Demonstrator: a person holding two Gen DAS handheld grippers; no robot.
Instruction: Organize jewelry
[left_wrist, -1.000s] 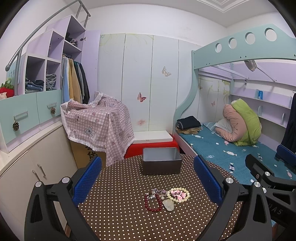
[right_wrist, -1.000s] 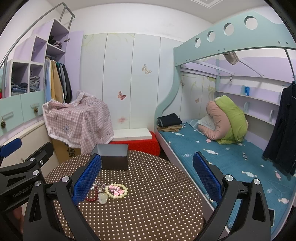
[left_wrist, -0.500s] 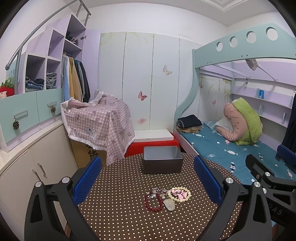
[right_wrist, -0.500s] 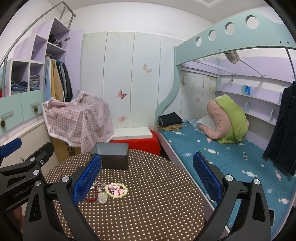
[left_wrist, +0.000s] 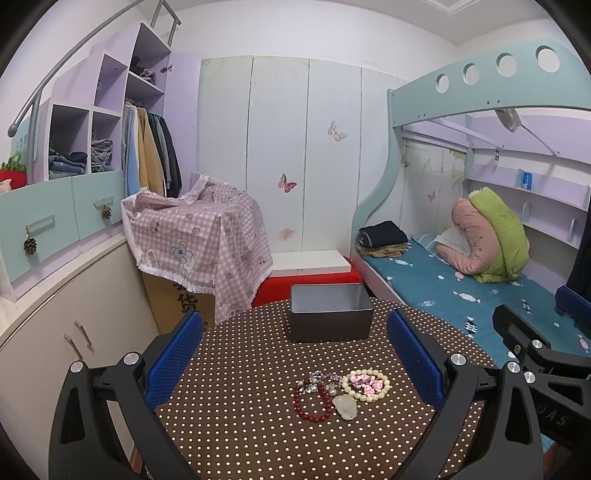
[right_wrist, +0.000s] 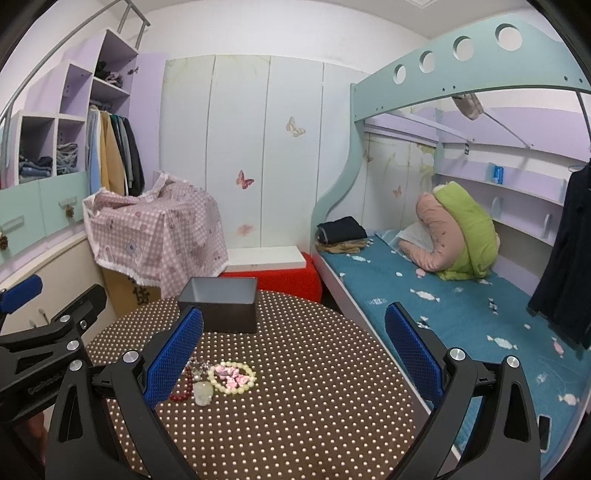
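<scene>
1. I held the left gripper (left_wrist: 295, 363) above the near edge of the round dotted table (left_wrist: 240, 424), fingers spread wide and holding nothing.
2. I held the right gripper (right_wrist: 293, 354) over the same table, further right, likewise released with nothing between its blue pads (right_wrist: 413, 354).
3. The jewelry lay in one small cluster near the middle of the table: a red bead bracelet (left_wrist: 312, 404), a pearl bracelet (left_wrist: 365, 382) ringed around pink pieces, a pale stone pendant (left_wrist: 345, 406) and a tangle of small silver pieces (left_wrist: 321, 378).
4. The cluster ran left to right across the left wrist view, red bracelet at the left end, pearl bracelet at the right. The pendant touched the red bracelet and sat just beside the pearl one.
5. A grey metal box (left_wrist: 330, 317) stood upright, open side up, at the far side of the table, well apart from the cluster. Its long axis ran across the view.
6. In the right wrist view, the left finger pad (right_wrist: 171, 358) covered part of the red bead bracelet (right_wrist: 184, 387) and the silver pieces; I could not make out individual silver items in either view.
7. The near table edge was cut off by both gripper frames.
</scene>
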